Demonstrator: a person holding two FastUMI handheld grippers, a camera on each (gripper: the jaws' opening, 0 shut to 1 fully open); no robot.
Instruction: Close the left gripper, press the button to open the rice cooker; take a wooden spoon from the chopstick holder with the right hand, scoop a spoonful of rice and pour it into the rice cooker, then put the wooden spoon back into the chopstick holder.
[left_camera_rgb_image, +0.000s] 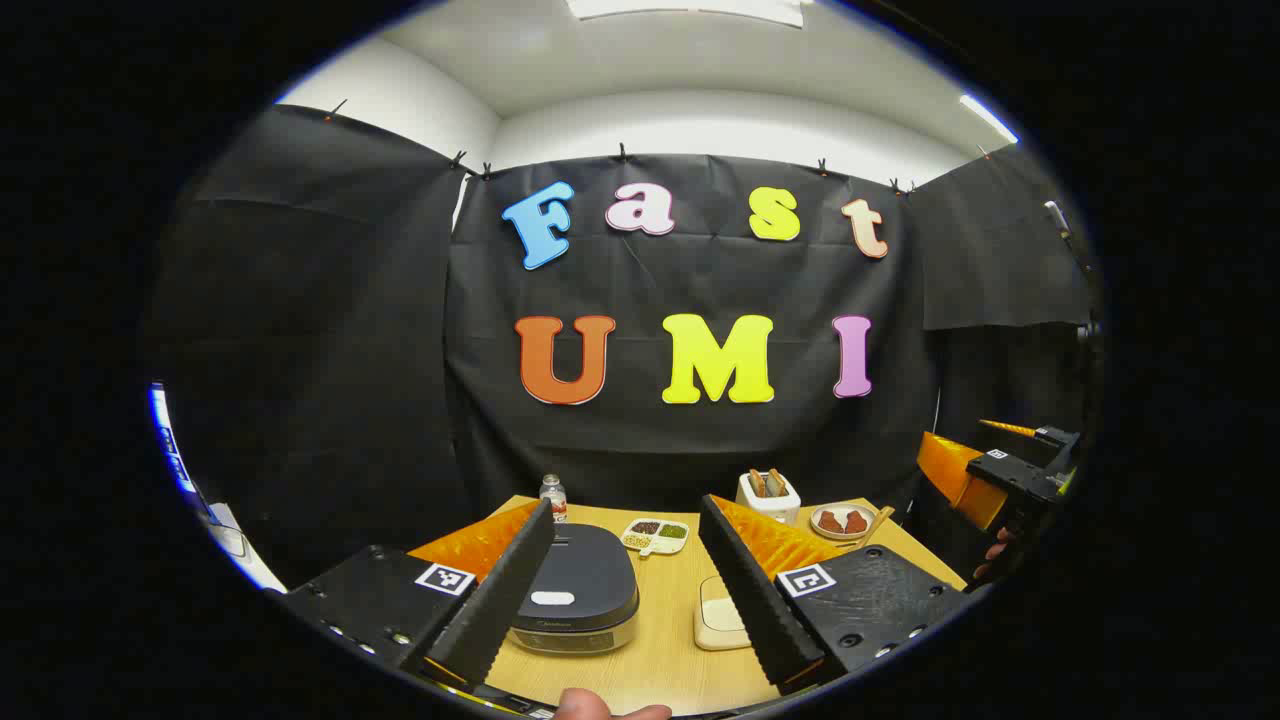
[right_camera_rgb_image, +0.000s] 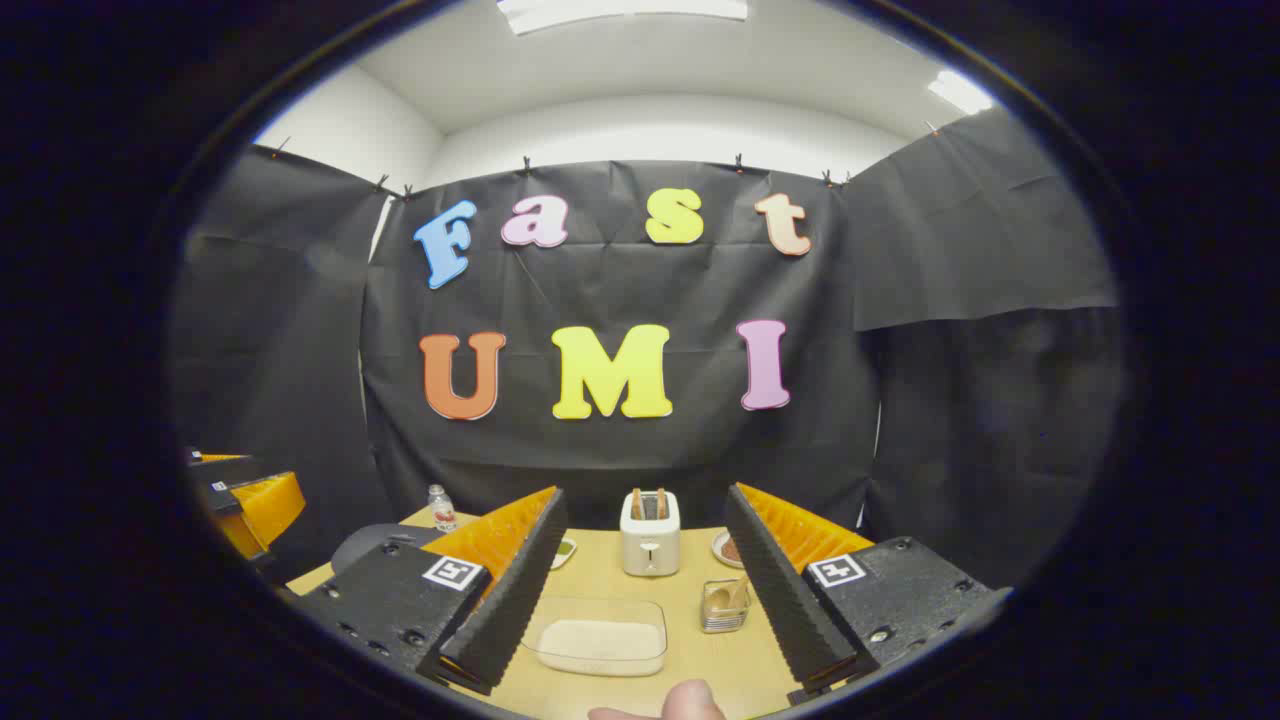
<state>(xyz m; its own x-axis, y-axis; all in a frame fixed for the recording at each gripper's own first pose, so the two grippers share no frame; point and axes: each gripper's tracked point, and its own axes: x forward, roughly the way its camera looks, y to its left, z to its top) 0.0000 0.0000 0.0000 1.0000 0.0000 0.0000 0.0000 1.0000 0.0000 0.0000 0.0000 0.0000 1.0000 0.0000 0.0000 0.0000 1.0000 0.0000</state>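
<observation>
In the left gripper view, the left gripper (left_camera_rgb_image: 630, 590) is held level above the near edge of a wooden table (left_camera_rgb_image: 665, 660), its two fingers spread wide apart with nothing between them, pointing toward the back wall. A fingertip (left_camera_rgb_image: 610, 708) of the person holding it shows at the bottom edge. Framed between the fingers, the rice cooker (left_camera_rgb_image: 577, 590) sits on the table with its dark lid down and a pale oval button (left_camera_rgb_image: 552, 598) on top near the front; the left finger overlaps its left side in the view without touching it. Just right of the cooker lies a shallow container of rice (left_camera_rgb_image: 718, 618). Farther back stand a small bottle (left_camera_rgb_image: 553, 497), a divided dish of beans (left_camera_rgb_image: 655, 535), a toaster (left_camera_rgb_image: 768, 494) and a plate of reddish food (left_camera_rgb_image: 843, 520). At the far right the right gripper (left_camera_rgb_image: 1010, 475) hangs off the table's edge, a hand (left_camera_rgb_image: 990, 560) beneath it. In the right gripper view, the right gripper (right_camera_rgb_image: 645, 595) is likewise level and opened wide, gripping nothing. Between its fingers lie the clear container of rice (right_camera_rgb_image: 600, 637) and, to the right, the chopstick holder (right_camera_rgb_image: 724, 605) with the wooden spoon (right_camera_rgb_image: 738, 592) standing in it; the toaster (right_camera_rgb_image: 650, 532) stands behind. The cooker (right_camera_rgb_image: 375, 545) shows as a dark dome at the left.
</observation>
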